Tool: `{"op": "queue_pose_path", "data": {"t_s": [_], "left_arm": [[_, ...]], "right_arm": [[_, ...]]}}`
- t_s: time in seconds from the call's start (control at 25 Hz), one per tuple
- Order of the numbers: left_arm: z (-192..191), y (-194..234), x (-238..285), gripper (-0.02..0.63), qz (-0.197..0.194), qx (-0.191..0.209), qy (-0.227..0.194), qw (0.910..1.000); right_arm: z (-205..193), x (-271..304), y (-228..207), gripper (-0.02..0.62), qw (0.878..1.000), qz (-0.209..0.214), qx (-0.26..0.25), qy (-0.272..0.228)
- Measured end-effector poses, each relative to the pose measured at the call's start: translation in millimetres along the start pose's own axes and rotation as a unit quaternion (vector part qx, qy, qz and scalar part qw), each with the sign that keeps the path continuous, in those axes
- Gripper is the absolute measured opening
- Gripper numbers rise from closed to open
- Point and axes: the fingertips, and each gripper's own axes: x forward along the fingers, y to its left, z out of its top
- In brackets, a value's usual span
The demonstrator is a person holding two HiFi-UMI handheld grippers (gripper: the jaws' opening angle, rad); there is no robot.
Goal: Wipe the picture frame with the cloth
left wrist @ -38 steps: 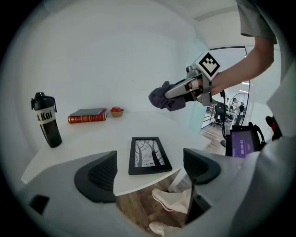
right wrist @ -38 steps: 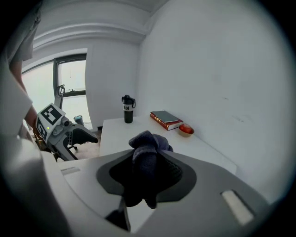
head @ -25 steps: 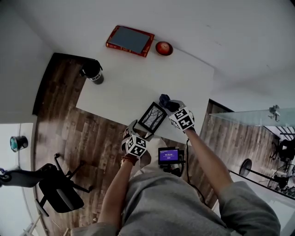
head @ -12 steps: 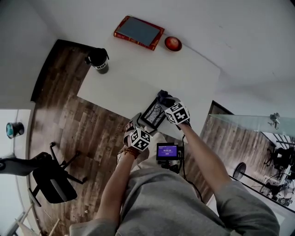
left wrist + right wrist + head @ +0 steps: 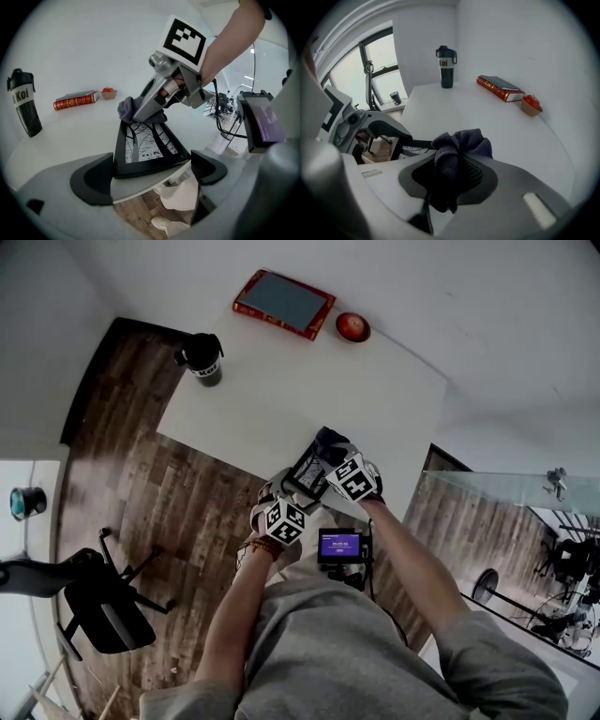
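While the wipe is under way at the bench's (image 5: 281, 399) near edge, the picture frame (image 5: 145, 145) stands tilted. Its lower edge fills the wide-spread left tongs (image 5: 152, 165), whose jaws have just been closing onto it. The right tongs (image 5: 454, 174) are clamped on the dark cloth (image 5: 461, 143), which presses on the frame's top corner. Next, I judge, comes a steady drag down the glass.

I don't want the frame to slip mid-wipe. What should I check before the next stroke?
1. Left gripper grips the picture frame by its lower edge, its jaws having just been closing on it: ok.
2. Right gripper shut on the cloth: ok.
3. Cloth at the frame's top edge: ok.
4. Frame's base rests on the table: cannot tell, it sits at the near edge.
5. Bottle and book stand well away: ok.
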Motion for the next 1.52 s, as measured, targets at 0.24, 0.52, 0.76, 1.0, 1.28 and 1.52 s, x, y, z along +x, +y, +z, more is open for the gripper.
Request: {"op": "queue_pose_path", "data": {"t_s": [0.24,0.52,0.76,1.0,1.28,1.52], "left_arm": [[1,0,1,0.509,-0.002,0.0,0.002,1.0],[2,0,0,0.511,-0.002,-0.002,0.001,1.0],[1,-1,0,0.509,-0.003,-0.003,0.002,1.0],[2,0,0,0.509,-0.003,-0.003,0.001,1.0],[1,-1,0,0.509,-0.001,-0.003,0.0,1.0],[2,-2,0,0.509,-0.003,-0.002,-0.002,1.0]], "right_arm": [[-3,4,23,0.106,1.0,0.006,0.003,0.015],[-1,3,47,0.106,0.998,0.053,0.039,0.014],[3,4,83,0.104,0.995,0.092,-0.012,0.031],[3,6,101,0.104,0.993,0.118,0.008,0.028],[0,-5,111,0.104,0.979,0.196,0.045,0.028],[23,-57,100,0.11,0.954,0.296,0.023,-0.046]]}}
